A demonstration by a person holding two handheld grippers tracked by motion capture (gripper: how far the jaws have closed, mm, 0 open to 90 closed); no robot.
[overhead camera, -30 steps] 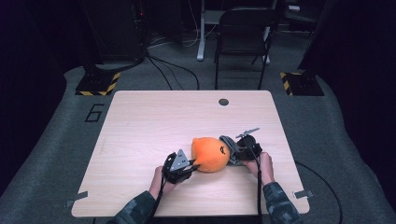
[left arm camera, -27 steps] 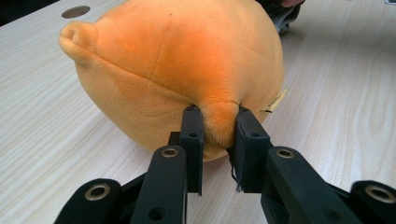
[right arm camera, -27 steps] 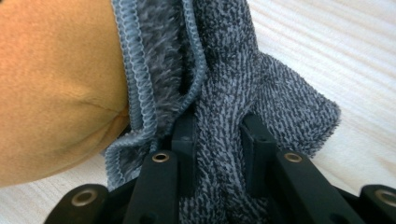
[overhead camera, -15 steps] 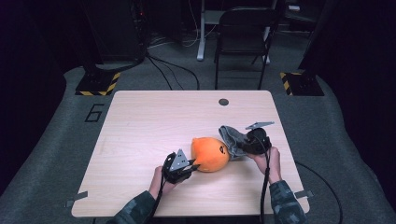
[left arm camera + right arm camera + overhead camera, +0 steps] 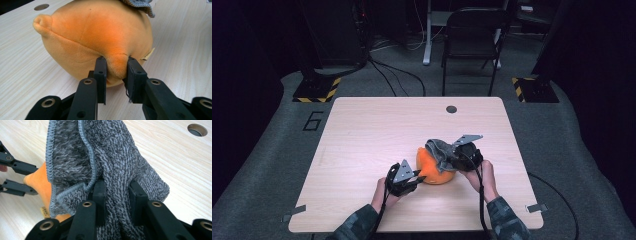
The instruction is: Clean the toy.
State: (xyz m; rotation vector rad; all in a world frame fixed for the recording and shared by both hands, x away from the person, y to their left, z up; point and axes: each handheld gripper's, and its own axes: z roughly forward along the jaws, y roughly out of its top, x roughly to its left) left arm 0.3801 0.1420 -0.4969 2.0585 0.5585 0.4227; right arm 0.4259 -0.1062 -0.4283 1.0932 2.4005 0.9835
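Observation:
An orange plush toy [image 5: 432,170] lies on the wooden table [image 5: 372,130], right of centre near the front. My left gripper [image 5: 418,176] meets it from the left. In the left gripper view the gripper [image 5: 117,67] pinches a fold of the plush [image 5: 100,32]; its jaws have just been opening slightly, with the fold still pressed between them. My right gripper [image 5: 451,159] is raised at the toy's upper right, shut on a grey knitted cloth [image 5: 439,151]. In the right gripper view the cloth [image 5: 112,152] is bunched between the jaws of that gripper [image 5: 116,187] and drapes over the plush [image 5: 37,182].
A round cable hole [image 5: 451,109] sits near the table's far edge. A black chair [image 5: 472,30] stands behind the table, with cables and striped floor plates around it. Bare tabletop stretches to the left and toward the back.
My right gripper has risen and drawn back to the right with the grey cloth, lifting it up over the plush. The left gripper and the toy have stayed put.

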